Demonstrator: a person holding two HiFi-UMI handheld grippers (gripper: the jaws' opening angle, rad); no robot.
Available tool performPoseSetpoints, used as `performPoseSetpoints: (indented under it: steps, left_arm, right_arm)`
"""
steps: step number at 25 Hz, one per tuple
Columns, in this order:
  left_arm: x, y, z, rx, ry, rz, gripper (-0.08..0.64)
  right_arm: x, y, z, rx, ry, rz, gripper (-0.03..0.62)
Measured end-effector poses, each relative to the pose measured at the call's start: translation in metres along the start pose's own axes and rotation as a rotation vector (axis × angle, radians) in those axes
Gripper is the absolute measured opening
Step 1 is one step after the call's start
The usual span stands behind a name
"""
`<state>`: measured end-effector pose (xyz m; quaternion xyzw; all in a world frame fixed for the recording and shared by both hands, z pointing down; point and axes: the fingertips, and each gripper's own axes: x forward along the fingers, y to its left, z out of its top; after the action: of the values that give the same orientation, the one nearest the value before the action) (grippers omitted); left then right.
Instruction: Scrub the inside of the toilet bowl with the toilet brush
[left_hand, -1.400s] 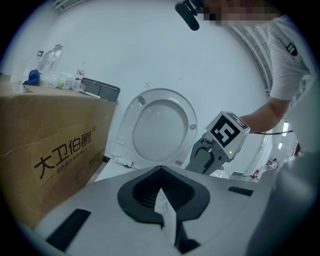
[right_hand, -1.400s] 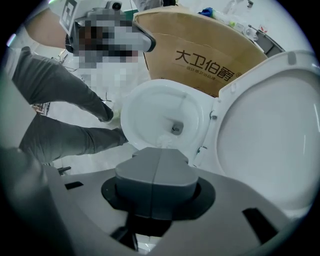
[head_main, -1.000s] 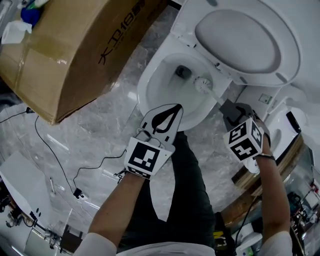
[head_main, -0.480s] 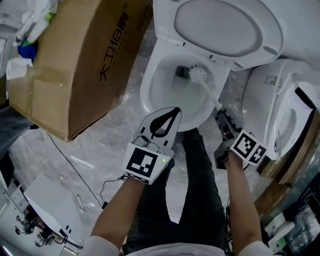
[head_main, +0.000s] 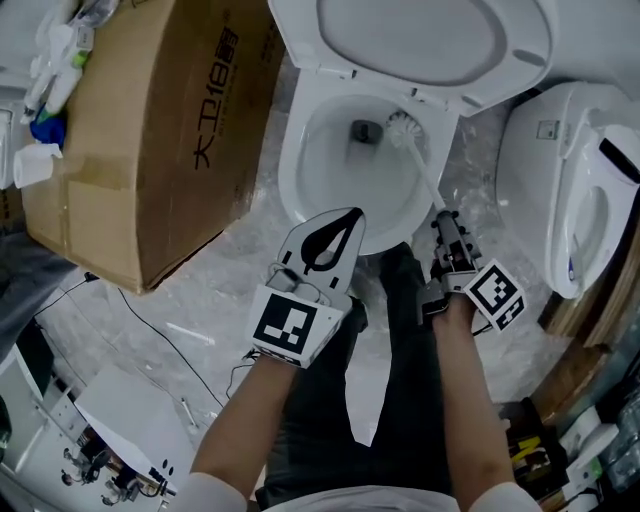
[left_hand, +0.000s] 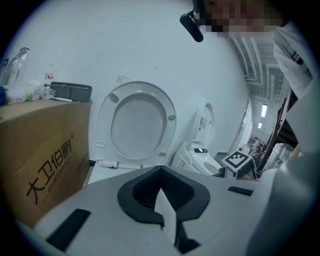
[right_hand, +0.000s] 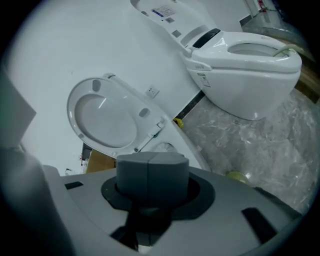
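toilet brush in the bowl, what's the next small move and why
Probably draw the toilet brush head back along the wall of the toilet bowl toward the near rim. The right tool is shut on its handle, and the bristles sit at the far side beside the drain opening.

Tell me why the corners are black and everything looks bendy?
Left gripper view: a wide-angle lens darkens the corners and curves the toilet lid; the mosaic patch on top was added afterwards. Right gripper view: same dark corners, and the second toilet sits tilted. Head view: even light, dull sheen on the grey floor.
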<state>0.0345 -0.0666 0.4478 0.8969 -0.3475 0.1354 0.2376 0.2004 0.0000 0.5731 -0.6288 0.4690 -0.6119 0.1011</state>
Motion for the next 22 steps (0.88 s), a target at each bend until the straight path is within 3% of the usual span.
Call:
performPoseSetpoints:
  steps: [6, 11, 22]
  left_arm:
    - [0.000, 0.004, -0.003, 0.003, 0.018, -0.004, 0.008]
    - [-0.004, 0.013, -0.009, 0.009, 0.024, 0.002, 0.008]
    - [-0.014, 0.030, -0.014, -0.023, 0.024, 0.048, 0.008]
  right_arm:
    - [0.024, -0.001, -0.009, 0.111, -0.029, 0.073, 0.156]
    - [0.051, 0.003, -0.015, 0.171, 0.024, 0.173, 0.156]
    - [0.093, 0.029, -0.036, -0.045, 0.251, 0.294, 0.158]
